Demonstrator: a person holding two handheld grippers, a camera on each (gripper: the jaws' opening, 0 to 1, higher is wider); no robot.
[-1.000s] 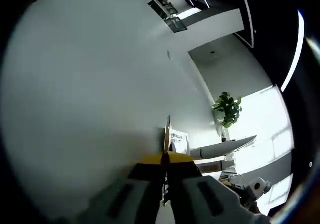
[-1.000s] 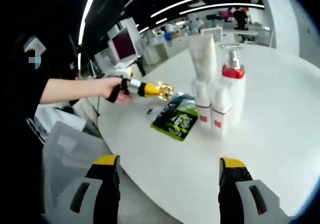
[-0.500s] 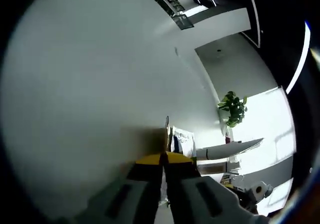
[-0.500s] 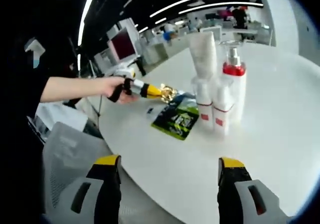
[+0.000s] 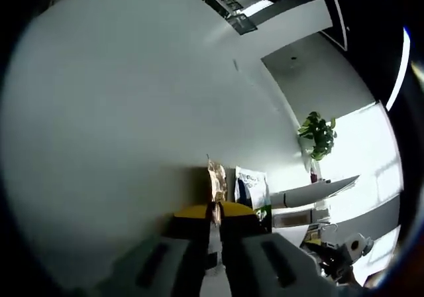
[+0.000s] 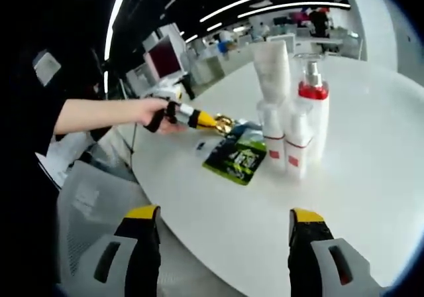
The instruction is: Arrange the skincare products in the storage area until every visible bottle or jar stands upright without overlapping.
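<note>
Left gripper view first: the left gripper (image 5: pixel 213 212) has its yellow-tipped fingers (image 5: pixel 193 216) pressed together on a thin gold foil sachet (image 5: pixel 216 182), which sticks up edge-on from between them. Just past it lies a white printed packet (image 5: pixel 252 187), and a green potted plant (image 5: pixel 318 133) stands far off by the bright window (this view is rolled well over).

Over to the right gripper view: the right gripper (image 6: pixel 222 244) hangs above the near edge of the round white worktop (image 6: pixel 371 178), its fingers (image 6: pixel 142 238) spread wide with nothing between them. Across the worktop a person's hand (image 6: pixel 150 114) holds the left gripper, the gold sachet pinched at its tip, just beside a flat green and black pouch (image 6: pixel 237 158) lying on the surface. To the right of the pouch the skincare cluster stands upright and close-packed: a tall white tube (image 6: pixel 273 68) at the back, a white pump bottle with a red collar (image 6: pixel 313 115) beside it, and two small white bottles with red labels (image 6: pixel 286 143) in front.
</note>
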